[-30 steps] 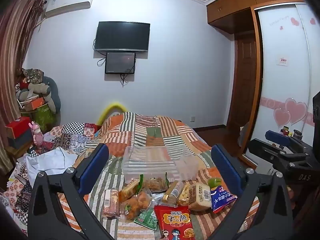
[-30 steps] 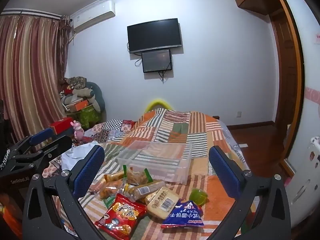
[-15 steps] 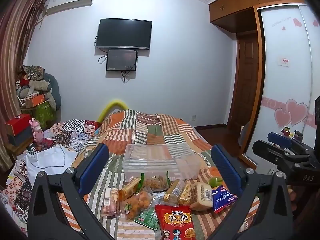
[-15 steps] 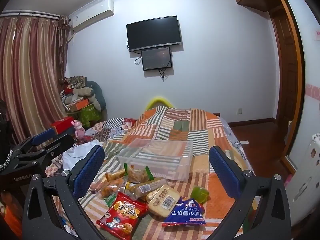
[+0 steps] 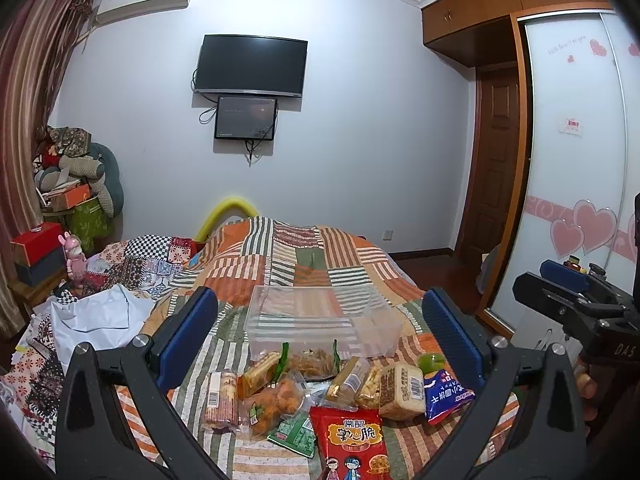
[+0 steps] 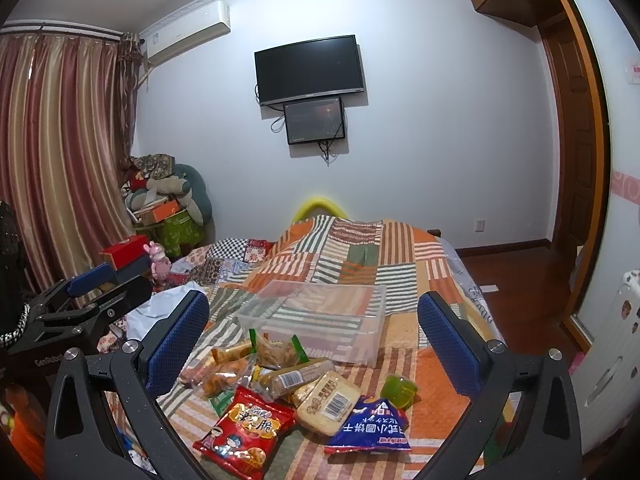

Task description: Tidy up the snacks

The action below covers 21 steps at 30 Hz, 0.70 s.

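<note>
- Left hand-held gripper (image 5: 320,336) spread wide, holding nothing, above the snack pile (image 5: 320,392) on the bed (image 5: 304,256).
- Right hand-held gripper (image 6: 314,332) likewise wide and empty.
- Clear plastic bin (image 5: 320,320) at 12 o'clock of the pile, touching it.
- Red packet (image 6: 244,432) at the pile's 6 o'clock edge.

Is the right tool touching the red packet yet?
Apart. Right wrist view: right tool is open, hovering over the pile, with the red packet lying untouched on the bedspread.

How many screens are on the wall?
2. The big black TV hangs high on the white wall. The smaller screen sits right under it, with cables dangling below.
</note>
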Each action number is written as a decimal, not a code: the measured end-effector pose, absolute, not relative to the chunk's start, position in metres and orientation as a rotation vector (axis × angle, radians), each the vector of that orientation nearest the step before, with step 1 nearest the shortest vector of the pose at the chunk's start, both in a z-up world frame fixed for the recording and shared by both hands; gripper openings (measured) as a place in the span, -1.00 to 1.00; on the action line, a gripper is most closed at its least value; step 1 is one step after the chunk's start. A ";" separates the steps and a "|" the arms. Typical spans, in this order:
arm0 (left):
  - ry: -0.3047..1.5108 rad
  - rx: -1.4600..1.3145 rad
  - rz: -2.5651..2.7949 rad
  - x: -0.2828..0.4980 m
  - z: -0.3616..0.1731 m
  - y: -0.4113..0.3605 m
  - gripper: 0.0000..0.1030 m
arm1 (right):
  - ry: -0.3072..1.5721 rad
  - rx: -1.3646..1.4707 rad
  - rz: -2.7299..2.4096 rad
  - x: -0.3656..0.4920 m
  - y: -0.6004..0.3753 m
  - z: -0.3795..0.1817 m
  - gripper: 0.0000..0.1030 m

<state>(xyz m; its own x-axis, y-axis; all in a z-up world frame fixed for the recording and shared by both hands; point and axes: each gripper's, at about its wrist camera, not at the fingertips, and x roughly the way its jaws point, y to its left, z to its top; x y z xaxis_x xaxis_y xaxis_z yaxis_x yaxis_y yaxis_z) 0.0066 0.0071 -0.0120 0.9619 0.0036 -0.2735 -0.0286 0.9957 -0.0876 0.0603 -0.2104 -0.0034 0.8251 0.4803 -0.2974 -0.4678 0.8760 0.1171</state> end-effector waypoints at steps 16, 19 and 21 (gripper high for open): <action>0.282 -0.096 0.014 0.007 -0.012 0.005 1.00 | 0.323 0.043 0.511 0.057 -0.211 -0.003 1.00; 0.282 -0.098 0.012 0.007 -0.012 0.005 1.00 | 0.323 0.043 0.511 0.057 -0.211 -0.003 1.00; 0.282 -0.100 0.010 0.007 -0.011 0.005 1.00 | 0.323 0.044 0.512 0.057 -0.211 -0.003 1.00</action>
<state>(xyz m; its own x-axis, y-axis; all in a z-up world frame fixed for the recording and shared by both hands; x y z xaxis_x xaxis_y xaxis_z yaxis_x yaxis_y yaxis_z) 0.0066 0.0050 -0.0110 0.9604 -0.0046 -0.2785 -0.0235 0.9950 -0.0972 0.0574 -0.2111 -0.0032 0.8223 0.4882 -0.2924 -0.4745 0.8719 0.1213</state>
